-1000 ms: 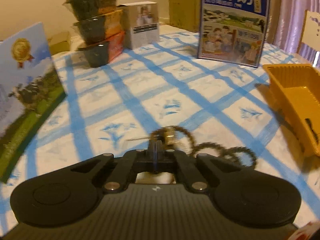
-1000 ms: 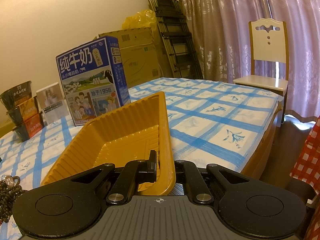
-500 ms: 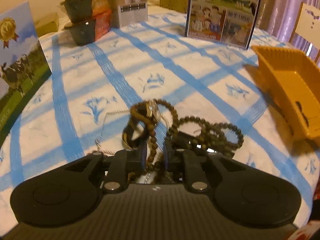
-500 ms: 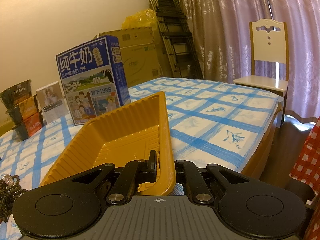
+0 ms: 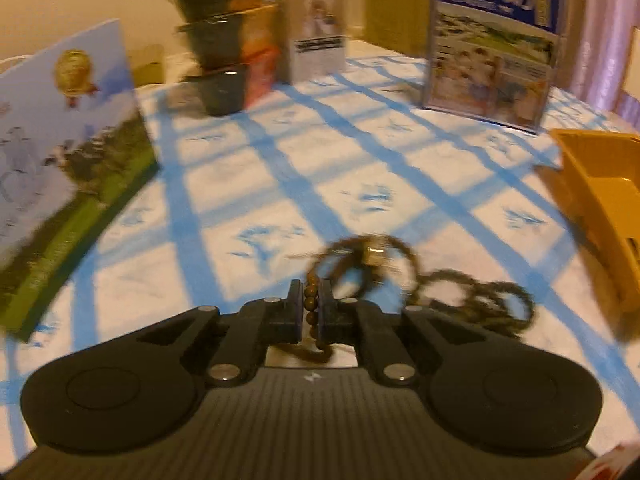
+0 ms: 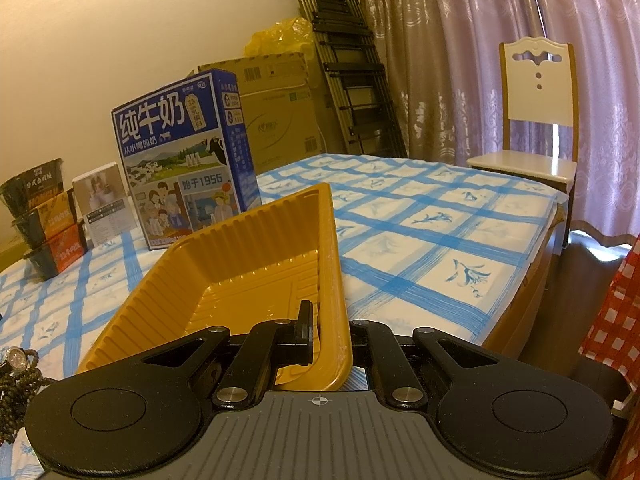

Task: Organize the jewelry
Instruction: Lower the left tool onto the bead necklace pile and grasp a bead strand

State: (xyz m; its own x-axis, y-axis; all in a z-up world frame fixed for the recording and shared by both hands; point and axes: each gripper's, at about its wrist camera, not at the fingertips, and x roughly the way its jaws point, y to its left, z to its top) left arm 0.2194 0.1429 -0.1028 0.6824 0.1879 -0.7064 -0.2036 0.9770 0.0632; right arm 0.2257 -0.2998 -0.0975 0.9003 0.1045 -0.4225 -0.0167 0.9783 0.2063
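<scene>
My left gripper [image 5: 310,304] is shut on a brown bead bracelet [image 5: 311,300], with beads showing between the fingers. It holds one loop just above a tangle of bead strings [image 5: 472,296] and a watch [image 5: 374,254] on the blue-checked tablecloth. The yellow tray [image 5: 600,208] stands at the right. My right gripper [image 6: 326,320] is shut on the near rim of that yellow tray [image 6: 240,264]; its right finger is hidden behind the tray wall. The bead pile [image 6: 16,380] shows at the far left of the right wrist view.
A blue milk carton box [image 5: 494,44] stands at the back right, stacked dark bowls [image 5: 224,40] and a small white box [image 5: 316,36] at the back, and a green-and-blue box [image 5: 60,152] at the left. A chair [image 6: 536,120] stands beyond the table edge.
My left gripper dipped into the bead pile, closed on a bracelet and tilted back up, lifting a loop. My right gripper and the tray have not moved.
</scene>
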